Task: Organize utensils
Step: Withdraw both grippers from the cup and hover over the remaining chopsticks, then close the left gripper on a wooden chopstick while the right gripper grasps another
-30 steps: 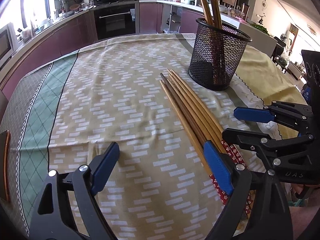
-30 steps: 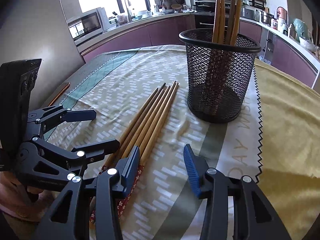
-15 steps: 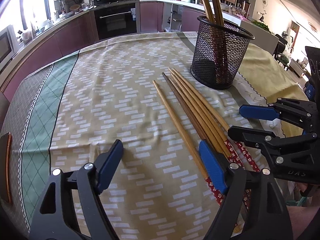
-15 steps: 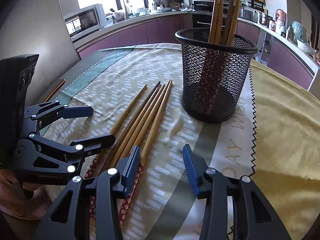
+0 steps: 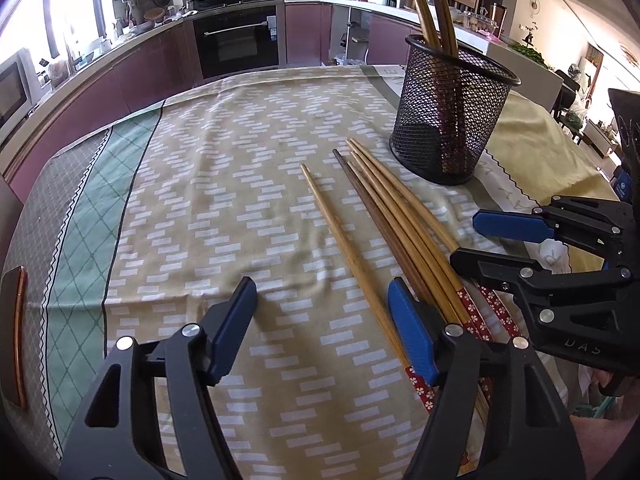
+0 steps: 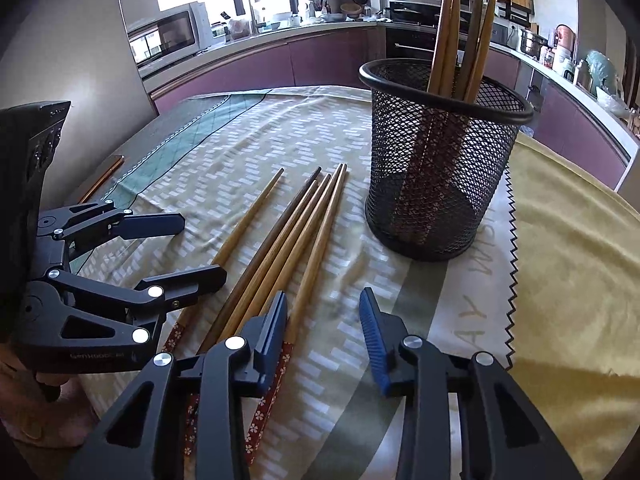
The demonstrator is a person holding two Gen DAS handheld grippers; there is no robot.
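Note:
Several wooden chopsticks (image 5: 394, 216) (image 6: 292, 240) lie side by side on the patterned tablecloth, their flowered red ends towards me. One chopstick (image 5: 336, 228) (image 6: 248, 220) lies apart on the left of the bundle. It runs between the closing jaws of my left gripper (image 5: 322, 332) (image 6: 202, 248), close to the right pad and not pressed by either. My right gripper (image 6: 324, 332) (image 5: 466, 240) is also closing, and the rightmost chopstick passes just inside its left pad without being pinched. A black mesh holder (image 5: 452, 128) (image 6: 436, 184) stands beyond with several chopsticks upright in it.
A yellow cloth (image 6: 568, 264) covers the table right of the holder. A flat copper-edged object (image 5: 16, 332) lies at the table's left edge. Kitchen counters and an oven (image 5: 236, 46) run behind the table.
The leftmost chopstick has slid left, away from the bundle. The jaws of both grippers have narrowed. The holder looks slightly nearer in the right wrist view.

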